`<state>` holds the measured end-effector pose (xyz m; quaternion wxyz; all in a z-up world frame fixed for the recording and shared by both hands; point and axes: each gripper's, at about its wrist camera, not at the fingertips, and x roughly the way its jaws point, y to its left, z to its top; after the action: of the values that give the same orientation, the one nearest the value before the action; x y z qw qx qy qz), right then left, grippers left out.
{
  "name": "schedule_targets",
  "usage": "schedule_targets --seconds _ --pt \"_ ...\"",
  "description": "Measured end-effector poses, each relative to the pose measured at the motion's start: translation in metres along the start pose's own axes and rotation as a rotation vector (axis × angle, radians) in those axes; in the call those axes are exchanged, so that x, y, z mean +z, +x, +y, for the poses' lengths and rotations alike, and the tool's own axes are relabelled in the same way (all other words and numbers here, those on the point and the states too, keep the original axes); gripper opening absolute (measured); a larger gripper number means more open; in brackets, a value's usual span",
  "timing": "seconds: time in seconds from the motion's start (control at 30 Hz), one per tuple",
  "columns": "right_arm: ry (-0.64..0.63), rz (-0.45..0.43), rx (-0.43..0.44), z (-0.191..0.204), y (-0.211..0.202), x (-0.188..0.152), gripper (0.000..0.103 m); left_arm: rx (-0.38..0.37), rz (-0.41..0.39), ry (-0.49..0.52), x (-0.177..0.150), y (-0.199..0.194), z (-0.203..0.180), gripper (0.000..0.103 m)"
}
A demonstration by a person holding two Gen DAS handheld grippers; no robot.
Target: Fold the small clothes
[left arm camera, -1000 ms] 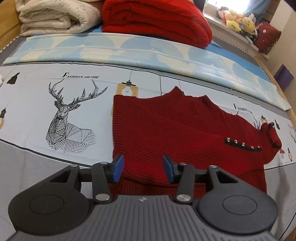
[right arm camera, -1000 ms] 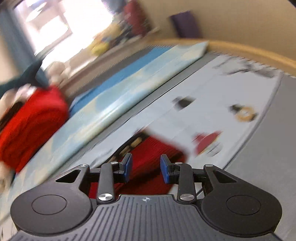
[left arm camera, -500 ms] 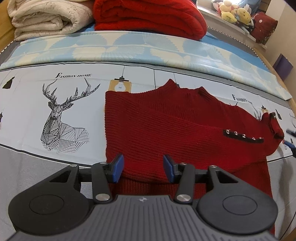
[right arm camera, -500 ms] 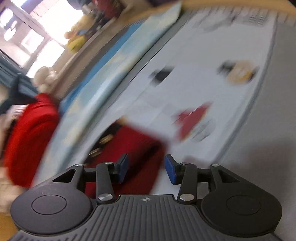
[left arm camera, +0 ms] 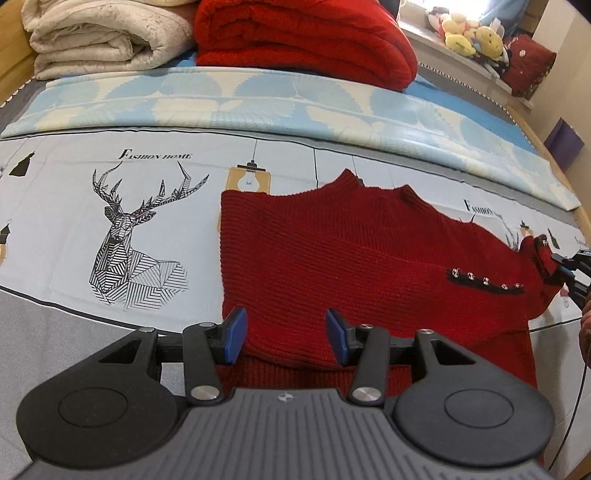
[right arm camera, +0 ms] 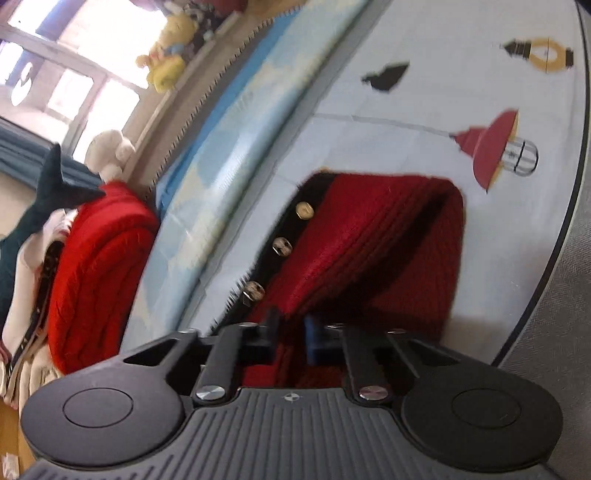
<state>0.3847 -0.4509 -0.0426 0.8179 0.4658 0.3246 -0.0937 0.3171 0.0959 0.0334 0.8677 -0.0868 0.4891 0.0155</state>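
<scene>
A small dark red knitted sweater [left arm camera: 351, 258] lies flat on the printed bedsheet [left arm camera: 74, 192], one sleeve folded across its front with a black strip of metal buttons [left arm camera: 485, 282]. My left gripper [left arm camera: 282, 334] is open and empty, just above the sweater's lower hem. My right gripper [right arm camera: 290, 334] is shut on the sweater's cuff [right arm camera: 369, 254] at the sweater's right end. It also shows at the right edge of the left wrist view [left arm camera: 563, 267], pinching the cuff.
A folded cream blanket [left arm camera: 99, 37] and a folded bright red blanket [left arm camera: 306, 40] lie at the back on a blue patterned cover [left arm camera: 258, 99]. Plush toys [left arm camera: 465, 33] sit on the window sill. The wooden bed edge [left arm camera: 550, 155] runs along the right.
My right gripper has moved onto the sweater's cuff and closed on it. My left gripper has stayed open over the hem, with the view shifting slightly.
</scene>
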Motion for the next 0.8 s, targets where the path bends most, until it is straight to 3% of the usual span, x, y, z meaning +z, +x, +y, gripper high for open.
schedule_targets --seconds 0.1,0.23,0.37,0.5,0.6,0.7,0.77,0.8 --pt "0.013 -0.062 0.035 0.026 -0.028 -0.007 0.009 -0.012 -0.013 -0.018 0.002 -0.007 0.008 0.052" --pt "0.0 -0.085 0.197 0.085 -0.068 -0.044 0.009 -0.023 -0.037 -0.049 0.005 -0.019 0.023 0.052" --pt "0.038 -0.016 0.374 0.138 -0.075 -0.12 0.009 -0.02 -0.048 -0.085 0.006 -0.028 0.042 0.052" --pt "0.084 0.124 0.467 0.171 -0.049 -0.219 0.009 -0.015 -0.056 -0.116 0.005 -0.037 0.063 0.052" --pt "0.113 0.26 0.382 0.174 -0.016 -0.287 0.013 -0.009 -0.067 -0.143 0.005 -0.043 0.078 0.052" --pt "0.112 0.546 0.21 0.152 0.033 -0.349 0.017 -0.001 -0.067 -0.162 0.004 -0.045 0.09 0.052" --pt "0.016 0.666 0.119 0.147 0.036 -0.372 0.017 0.001 -0.065 -0.174 0.003 -0.046 0.096 0.052" --pt "-0.067 0.702 0.116 0.149 0.032 -0.377 0.017 0.001 -0.064 -0.178 0.003 -0.046 0.098 0.052"
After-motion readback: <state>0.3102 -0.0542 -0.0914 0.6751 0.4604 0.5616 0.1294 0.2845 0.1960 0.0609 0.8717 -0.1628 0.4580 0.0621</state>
